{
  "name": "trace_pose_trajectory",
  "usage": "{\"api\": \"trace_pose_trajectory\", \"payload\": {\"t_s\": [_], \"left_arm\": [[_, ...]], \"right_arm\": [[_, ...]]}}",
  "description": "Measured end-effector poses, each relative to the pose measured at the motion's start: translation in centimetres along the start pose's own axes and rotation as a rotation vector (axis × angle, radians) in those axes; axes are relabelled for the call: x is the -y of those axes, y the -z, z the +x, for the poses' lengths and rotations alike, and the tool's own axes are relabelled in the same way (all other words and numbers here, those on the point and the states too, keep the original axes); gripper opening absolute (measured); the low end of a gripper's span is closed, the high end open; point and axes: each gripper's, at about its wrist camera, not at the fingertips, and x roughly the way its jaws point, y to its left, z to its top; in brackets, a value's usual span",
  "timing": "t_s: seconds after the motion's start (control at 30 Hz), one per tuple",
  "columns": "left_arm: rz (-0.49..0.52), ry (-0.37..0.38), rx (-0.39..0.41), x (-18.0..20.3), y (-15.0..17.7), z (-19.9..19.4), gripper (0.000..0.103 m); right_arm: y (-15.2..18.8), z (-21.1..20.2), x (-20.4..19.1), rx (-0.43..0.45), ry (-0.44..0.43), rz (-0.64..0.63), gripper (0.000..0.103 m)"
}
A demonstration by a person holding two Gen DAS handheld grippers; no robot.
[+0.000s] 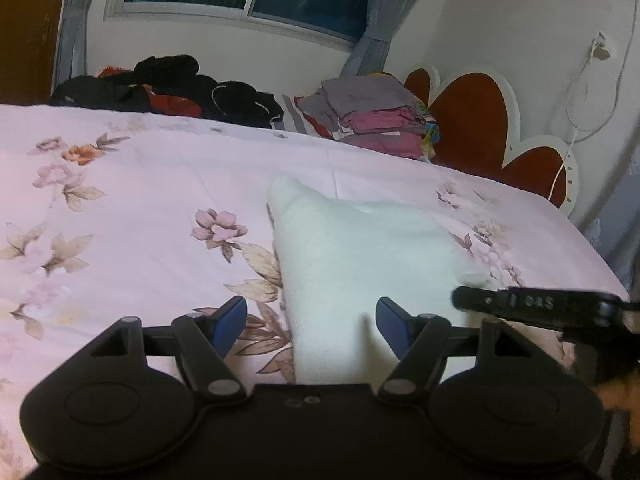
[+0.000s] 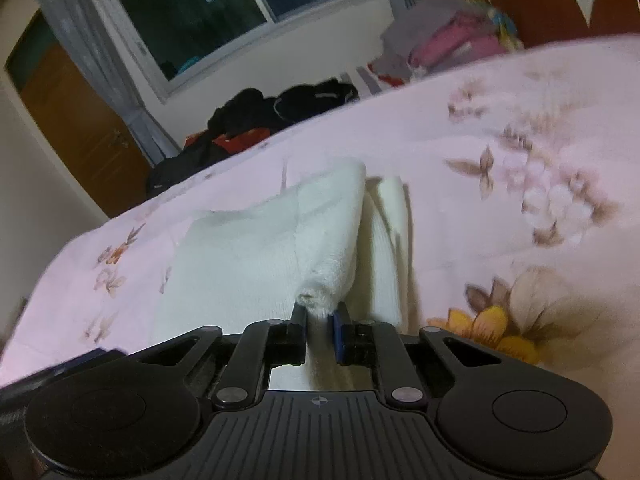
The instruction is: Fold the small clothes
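Right gripper [image 2: 318, 314] pinching a corner of the white garment [image 1: 360, 256]; left gripper [image 1: 311, 316] hanging spread wide, holding nothing.

The garment is lying on the floral bedspread [image 1: 140, 208], well short of the folded pile [image 1: 376, 120]; the thin pinch is risking a slip, letting the lifted flap fall crooked.

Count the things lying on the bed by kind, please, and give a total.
White garment, one corner pinched in the right tongs: 1
Heap of dark clothes: 1
Stack of folded clothes: 1
Total: 3

Single pieces inside the heap and the stack cannot be counted.
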Motion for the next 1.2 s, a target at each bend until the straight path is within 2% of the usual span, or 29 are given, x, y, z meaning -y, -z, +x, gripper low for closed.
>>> {"api": "trace_pose_trajectory", "payload": {"t_s": [0.13,0.27,0.4,0.57,0.63,0.7,0.9,1.0,1.1,1.2], "left_arm": [[-0.007,0.016,-0.012,0.6,0.1,1.0,0.07],[0.003,0.015,-0.059,1.0,1.1,2.4,0.069],[0.022,-0.002,-0.109,1.0,2.2,3.3,0.07],[0.033,0.005,-0.132,1.0,2.6,2.2,0.068],[0.048,0.012,-0.14,1.2,3.2,1.4,0.068],[0.068,0.024,-0.154,1.5,4.2,0.7,0.068],[0.105,0.024,-0.153,1.7,6.4,-1.2,0.069],[0.117,0.025,-0.164,1.7,6.5,-1.6,0.069],[0.087,0.03,-0.181,1.7,5.3,-1.8,0.065],[0.082,0.036,-0.132,1.9,3.5,-2.3,0.065]], "right_arm": [[0.4,-1.3,0.0,0.042,0.077,-0.063,0.008],[1.3,0.0,1.5,-0.021,0.078,-0.023,0.008],[1.4,-0.5,1.4,-0.005,0.088,-0.024,0.009],[1.5,-2.2,2.1,-0.009,0.065,0.03,0.009],[1.7,-3.4,1.4,0.008,0.071,-0.009,0.009],[2.4,-4.2,0.8,-0.01,0.044,-0.034,0.009],[5.7,-4.6,1.8,-0.089,0.094,-0.032,0.009],[6.5,-5.3,2.1,-0.1,0.096,-0.039,0.009],[6.3,-5.7,1.9,-0.11,0.098,-0.051,0.009],[5.1,-6.7,1.5,-0.064,0.084,-0.055,0.009]]}}
